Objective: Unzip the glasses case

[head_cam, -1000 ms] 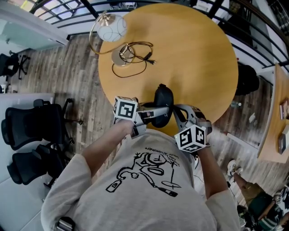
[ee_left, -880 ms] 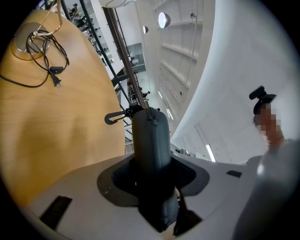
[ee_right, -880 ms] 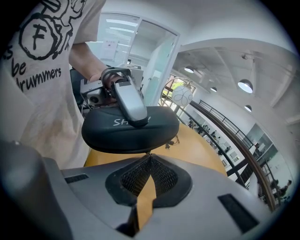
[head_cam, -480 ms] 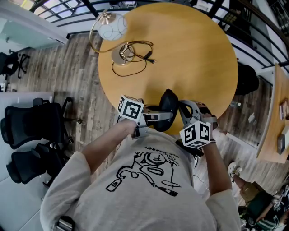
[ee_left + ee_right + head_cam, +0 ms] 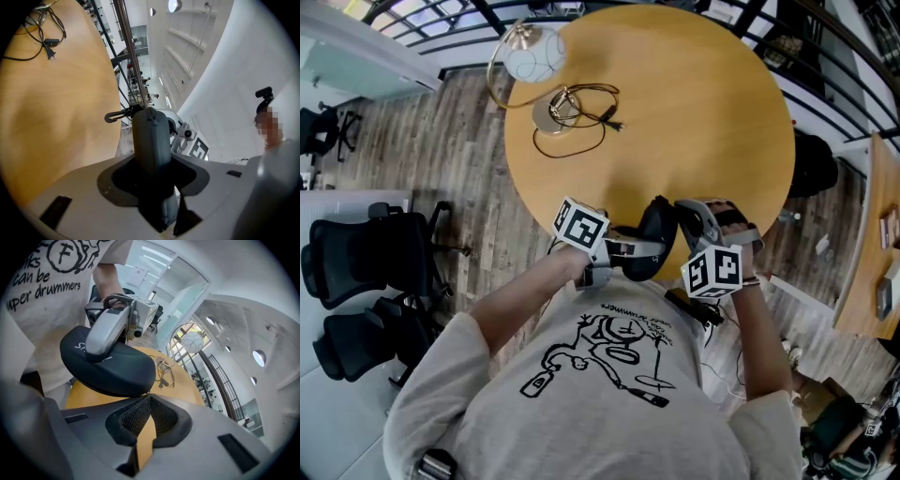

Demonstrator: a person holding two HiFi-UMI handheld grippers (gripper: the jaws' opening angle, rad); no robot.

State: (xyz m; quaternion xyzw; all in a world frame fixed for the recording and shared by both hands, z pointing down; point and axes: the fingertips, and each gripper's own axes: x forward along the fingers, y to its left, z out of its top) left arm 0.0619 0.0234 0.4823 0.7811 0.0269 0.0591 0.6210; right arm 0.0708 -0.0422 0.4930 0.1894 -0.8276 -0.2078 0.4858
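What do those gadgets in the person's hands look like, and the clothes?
The left hand-held gripper and the right hand-held gripper are pale grey plastic with dark-lined jaws. The left cube and right cube on them are white with black square markers. The T-shirt is light, short-sleeved, with a black drawing.

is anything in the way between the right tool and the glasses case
Nothing visible is. The right tool, jaws shut, has its tips right at the rim of the glasses case, which the left tool clamps.
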